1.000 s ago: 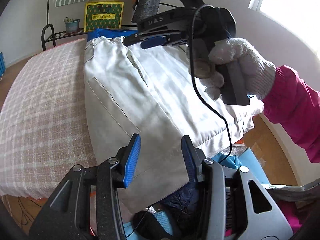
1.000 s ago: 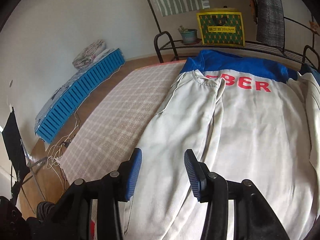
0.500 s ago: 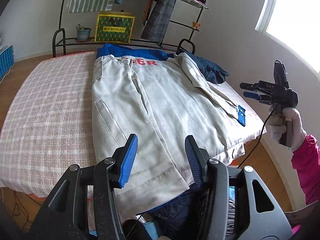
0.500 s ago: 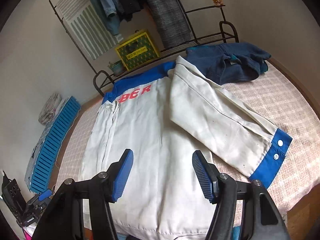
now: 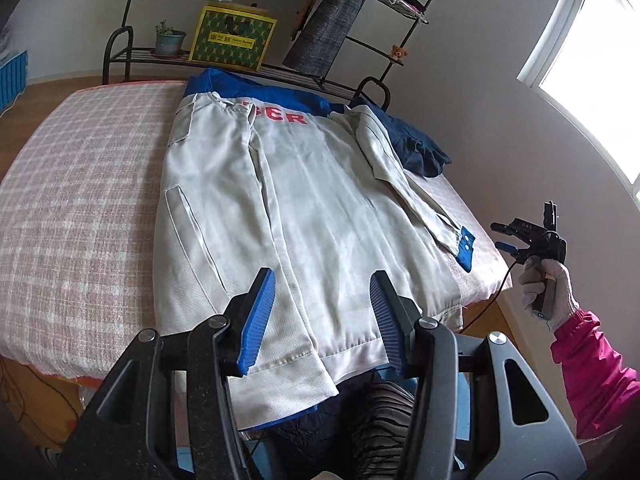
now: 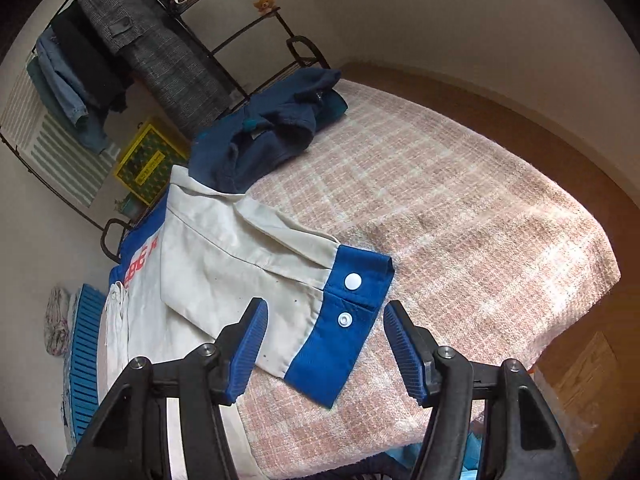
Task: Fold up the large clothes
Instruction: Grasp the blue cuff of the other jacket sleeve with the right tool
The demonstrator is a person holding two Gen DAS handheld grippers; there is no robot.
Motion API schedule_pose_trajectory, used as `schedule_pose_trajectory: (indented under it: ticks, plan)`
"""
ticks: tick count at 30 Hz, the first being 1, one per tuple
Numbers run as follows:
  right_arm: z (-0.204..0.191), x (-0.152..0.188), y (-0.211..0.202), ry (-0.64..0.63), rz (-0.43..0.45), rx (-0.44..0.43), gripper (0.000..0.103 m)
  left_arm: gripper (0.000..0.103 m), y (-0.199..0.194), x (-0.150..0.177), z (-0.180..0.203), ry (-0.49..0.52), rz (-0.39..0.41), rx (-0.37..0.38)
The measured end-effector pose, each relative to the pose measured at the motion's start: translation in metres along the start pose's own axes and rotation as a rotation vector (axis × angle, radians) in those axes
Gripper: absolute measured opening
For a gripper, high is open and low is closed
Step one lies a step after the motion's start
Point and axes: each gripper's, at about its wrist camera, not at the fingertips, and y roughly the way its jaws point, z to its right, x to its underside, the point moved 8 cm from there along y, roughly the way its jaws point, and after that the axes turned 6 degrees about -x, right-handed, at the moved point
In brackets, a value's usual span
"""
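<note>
A large white jacket (image 5: 304, 216) with a blue collar band and red letters is lying spread flat on the bed (image 5: 80, 200), filling the middle of the left wrist view, its hem hanging slightly over the near edge at the bottom. One sleeve (image 6: 240, 264) is lying folded across the body, and its blue cuff (image 6: 344, 320) with two white snaps is resting on the checked pink bedspread (image 6: 460, 240) in the centre of the right wrist view.

The right hand-held gripper (image 6: 324, 344) is hovering just above that cuff with its blue pads (image 6: 250, 348) standing apart on either side of it, gripping nothing. In the left wrist view it is showing at the right edge, held by a gloved hand (image 5: 546, 288) with a pink sleeve (image 5: 592, 372).

The left hand-held gripper (image 5: 320, 316) is hanging over the jacket's hem at the bottom of its frame, jaws apart and empty.

A crumpled dark blue garment (image 6: 276, 128) is lying at the far side of the bed, touching the jacket's shoulder. Behind the bed, a black metal rack (image 5: 360, 40) is holding hanging clothes, a yellow-and-green box (image 5: 232, 38) and a small potted plant (image 5: 170, 40).
</note>
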Motion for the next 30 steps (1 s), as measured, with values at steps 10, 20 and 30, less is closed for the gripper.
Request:
schedule_pose_trajectory:
  ticks: [10,20,30]
  plan:
    - [0.042,-0.019,0.060,-0.030,-0.023,0.102,0.063,0.050,0.016,0.020,0.013,-0.013,-0.043,-0.021]
    - [-0.001,-0.022,0.030,-0.184,0.003,0.044,0.000,0.050,0.019,0.016,0.020,-0.019,-0.044,-0.014]
    - [-0.157,0.009,-0.038,-0.534,0.095,-0.102,0.000,0.050,0.015,0.012,0.021,-0.031,-0.024,0.013]
